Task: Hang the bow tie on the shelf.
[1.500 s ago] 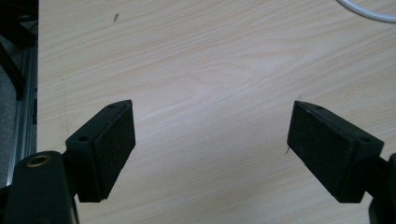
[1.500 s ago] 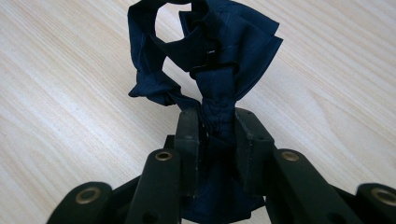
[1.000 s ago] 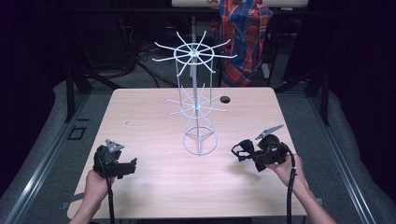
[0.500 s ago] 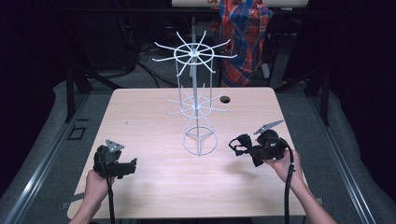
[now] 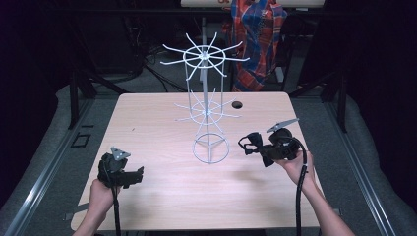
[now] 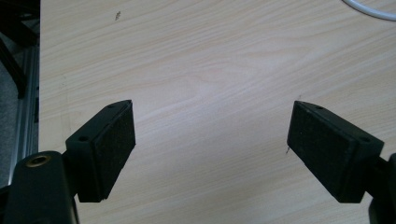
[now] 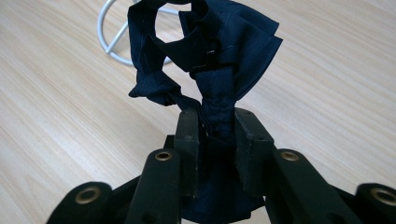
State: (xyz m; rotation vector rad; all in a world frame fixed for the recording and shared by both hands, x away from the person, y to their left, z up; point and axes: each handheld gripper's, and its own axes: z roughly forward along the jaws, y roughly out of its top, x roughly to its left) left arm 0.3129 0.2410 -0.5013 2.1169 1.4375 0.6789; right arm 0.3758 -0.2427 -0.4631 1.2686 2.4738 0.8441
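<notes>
Two grippers over wooden table (image 5: 162,196): right gripper (image 5: 255,147) clamped on dark navy bow tie (image 7: 210,60) — held beside white wire rack (image 5: 209,113) base; left gripper (image 6: 210,149) spread wide, holding nothing.

A light wooden table (image 5: 157,123) carries a white wire rack (image 5: 209,118) near its middle.

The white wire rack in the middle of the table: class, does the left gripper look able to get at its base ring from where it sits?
Probably yes. The left gripper has its jaws open, and only bare table separates it from the white wire rack.
</notes>
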